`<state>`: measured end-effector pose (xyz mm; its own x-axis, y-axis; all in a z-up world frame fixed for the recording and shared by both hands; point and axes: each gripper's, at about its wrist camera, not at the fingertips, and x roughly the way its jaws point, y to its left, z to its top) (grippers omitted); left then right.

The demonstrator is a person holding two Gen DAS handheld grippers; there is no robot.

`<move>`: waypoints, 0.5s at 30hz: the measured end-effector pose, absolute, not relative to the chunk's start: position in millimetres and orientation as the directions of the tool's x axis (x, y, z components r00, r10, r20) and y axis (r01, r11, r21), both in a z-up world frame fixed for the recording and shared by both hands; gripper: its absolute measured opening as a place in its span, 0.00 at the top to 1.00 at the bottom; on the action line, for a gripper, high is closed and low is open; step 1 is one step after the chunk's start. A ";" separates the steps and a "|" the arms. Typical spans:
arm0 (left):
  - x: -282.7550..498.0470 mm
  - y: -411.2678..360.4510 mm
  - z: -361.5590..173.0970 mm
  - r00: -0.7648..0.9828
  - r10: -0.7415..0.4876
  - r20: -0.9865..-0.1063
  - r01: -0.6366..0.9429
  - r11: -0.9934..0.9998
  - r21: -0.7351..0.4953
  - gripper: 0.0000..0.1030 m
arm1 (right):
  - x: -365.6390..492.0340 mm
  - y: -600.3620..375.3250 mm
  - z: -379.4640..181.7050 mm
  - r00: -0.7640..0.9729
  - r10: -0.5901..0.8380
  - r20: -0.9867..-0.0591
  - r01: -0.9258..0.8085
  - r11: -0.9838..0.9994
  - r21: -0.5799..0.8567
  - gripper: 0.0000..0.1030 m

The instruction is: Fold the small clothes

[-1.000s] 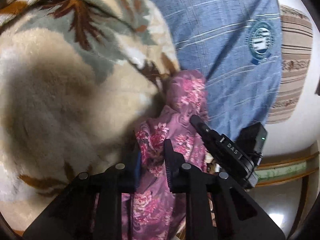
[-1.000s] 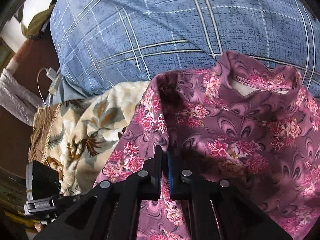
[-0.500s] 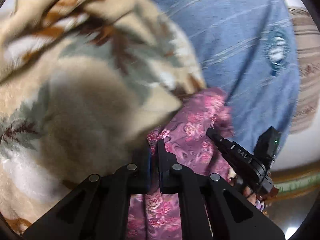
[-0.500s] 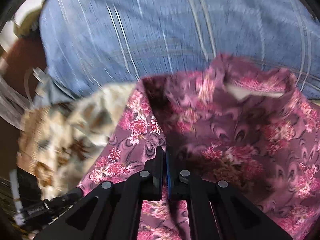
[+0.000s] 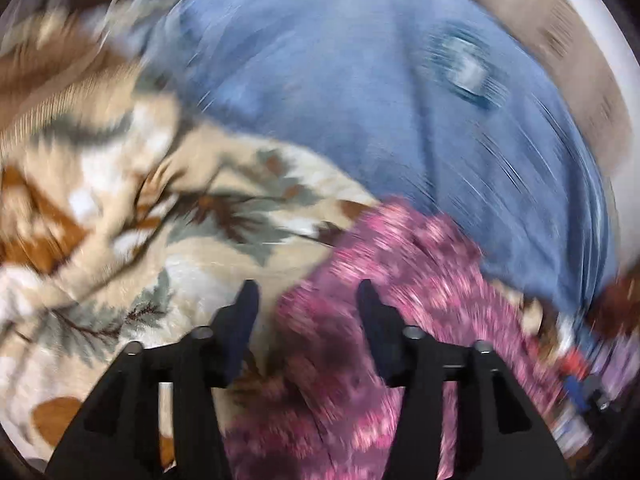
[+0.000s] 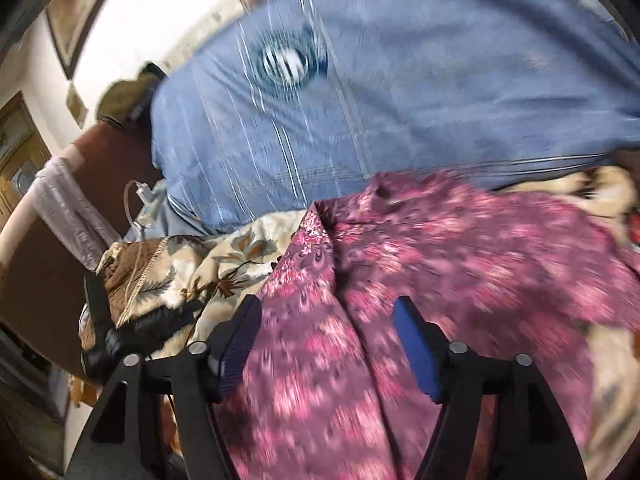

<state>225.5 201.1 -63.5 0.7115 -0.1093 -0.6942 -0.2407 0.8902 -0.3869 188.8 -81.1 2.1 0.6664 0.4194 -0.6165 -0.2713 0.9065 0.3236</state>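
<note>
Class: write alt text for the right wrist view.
The right gripper, jaws open after just opening, hangs over a pink floral garment spread on a leaf-patterned blanket. Behind them lies a blue striped sheet. The picture is blurred.

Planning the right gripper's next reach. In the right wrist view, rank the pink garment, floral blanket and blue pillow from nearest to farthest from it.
1. Pink garment: directly beneath the open right gripper.
2. Floral blanket: just left, beyond the garment's edge.
3. Blue pillow: at the back, behind both.
</note>
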 end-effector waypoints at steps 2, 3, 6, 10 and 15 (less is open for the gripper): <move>198.3 165.6 -45.6 0.739 -0.093 -0.667 -0.165 0.935 -0.314 0.41 | 161.0 -97.7 4.3 0.700 0.352 -0.621 -0.218 0.934 0.284 0.30; 185.7 150.5 -40.9 0.745 -0.091 -0.661 -0.138 0.948 -0.286 0.35 | 150.4 -106.8 3.9 0.705 0.325 -0.631 -0.187 0.943 0.277 0.30; 144.7 101.9 -30.1 0.754 -0.088 -0.651 -0.059 0.978 -0.200 0.32 | 125.6 -132.3 2.6 0.684 0.319 -0.655 -0.135 0.939 0.317 0.28; 110.3 61.9 -17.8 0.759 -0.031 -0.650 -0.043 0.994 -0.098 0.28 | 99.3 -157.5 6.2 0.707 0.284 -0.648 -0.085 0.943 0.322 0.28; 83.0 32.4 -0.6 0.821 -0.044 -0.570 -0.029 0.993 -0.119 0.28 | 84.4 -199.0 20.0 0.761 0.274 -0.589 -0.073 0.937 0.341 0.31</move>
